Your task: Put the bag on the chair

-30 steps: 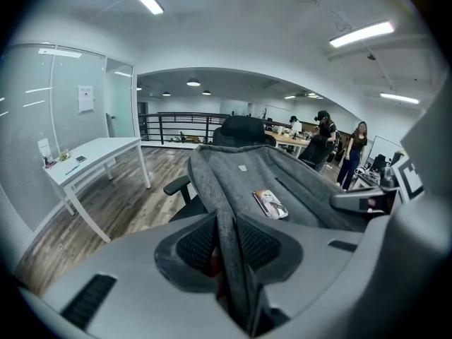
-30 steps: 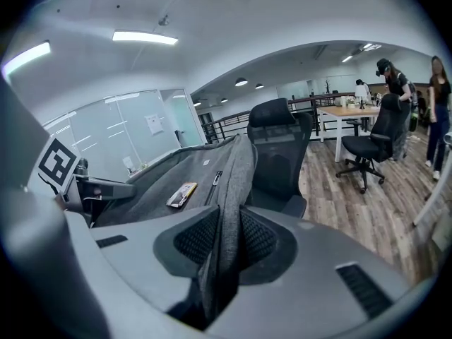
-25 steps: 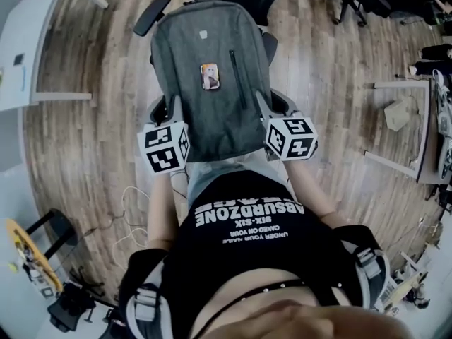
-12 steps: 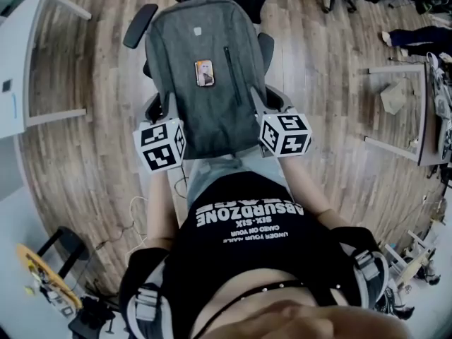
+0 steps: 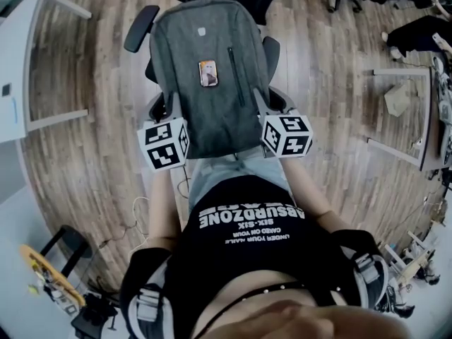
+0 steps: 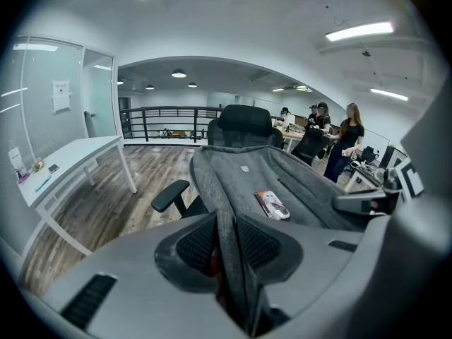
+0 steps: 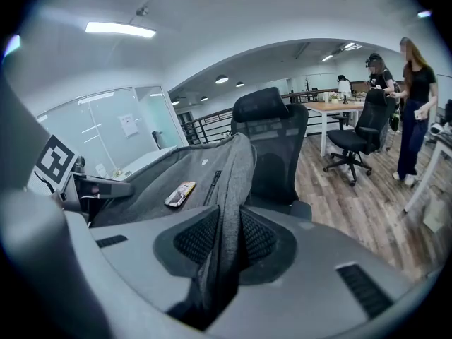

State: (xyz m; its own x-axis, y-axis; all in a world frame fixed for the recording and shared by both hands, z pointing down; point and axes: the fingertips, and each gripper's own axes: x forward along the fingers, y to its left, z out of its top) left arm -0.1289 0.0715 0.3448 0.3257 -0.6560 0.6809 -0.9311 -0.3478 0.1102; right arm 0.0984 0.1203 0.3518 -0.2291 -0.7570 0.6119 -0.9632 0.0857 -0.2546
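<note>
**Backpack (image 5: 208, 83) spread over the chair, held by both side edges**

Its long axis runs away from me toward the office chair's (image 5: 140, 25) backrest, above the seat; whether it touches I cannot tell. My left gripper (image 5: 169, 108) has its fingers clamped on the left edge and my right gripper (image 5: 260, 106) on the right edge. Both point forward and down, equally near.

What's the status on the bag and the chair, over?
Jaws of left gripper and right gripper shut on gray backpack edges. Backpack flat over office chair; seat contact unclear. Nothing in the way.
</note>
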